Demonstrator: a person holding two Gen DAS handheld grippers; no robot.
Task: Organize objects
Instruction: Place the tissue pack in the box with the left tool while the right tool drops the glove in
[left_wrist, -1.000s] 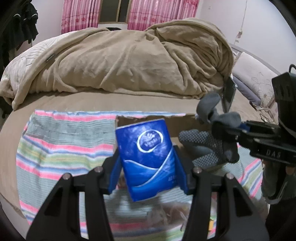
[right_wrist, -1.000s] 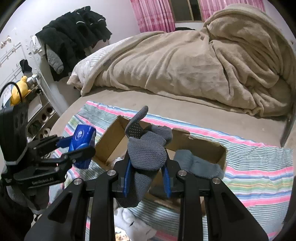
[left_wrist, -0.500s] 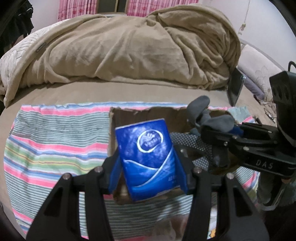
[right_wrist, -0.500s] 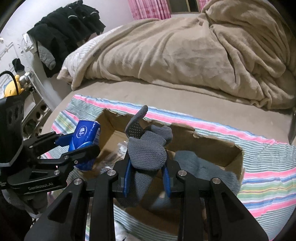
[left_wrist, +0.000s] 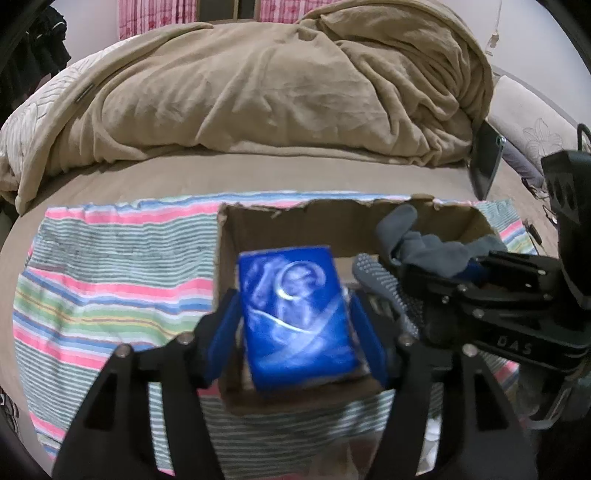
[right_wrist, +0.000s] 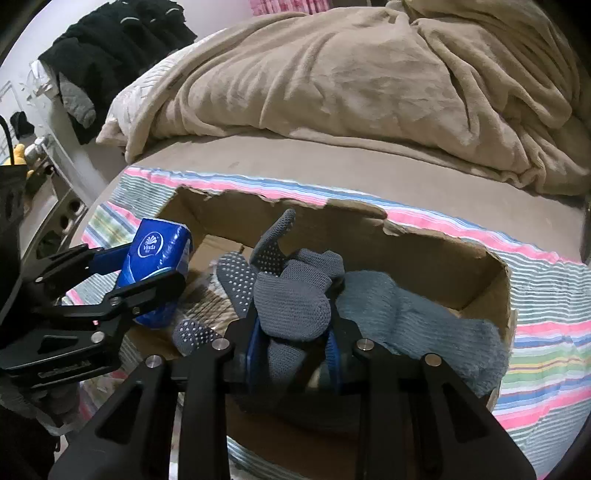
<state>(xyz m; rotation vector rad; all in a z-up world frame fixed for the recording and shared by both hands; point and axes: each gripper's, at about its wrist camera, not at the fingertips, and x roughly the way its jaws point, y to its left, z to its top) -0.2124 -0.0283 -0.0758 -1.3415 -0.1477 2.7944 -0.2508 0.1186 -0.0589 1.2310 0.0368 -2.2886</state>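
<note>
Two things are being carried over the cardboard box (left_wrist: 443, 218) at once. In the left wrist view the blue tissue pack (left_wrist: 295, 317) fills the lower middle of the frame, blurred, between the fingers (left_wrist: 225, 328) of the left gripper (left_wrist: 295, 332). Those jaws have just been opening, and a gap shows at the pack's right side — so the pack looks released, or very nearly, above the box's left end. It should be light and squashy with a slick wrapper; a hold across its two broad faces suits it, and hard pressure would only dent it.

In the right wrist view the grey dotted gloves (right_wrist: 291, 302) sit bunched at lower centre, clenched between the blue pads of the right gripper (right_wrist: 293, 354), their fingertips sticking up and left over the box. They are soft, limp and grippy — a pinch on the bunched middle keeps them together. Just right of them a blue-grey cloth (right_wrist: 424, 325) lies in the box, which rests on a striped towel (right_wrist: 546, 332) on the bed.
</note>
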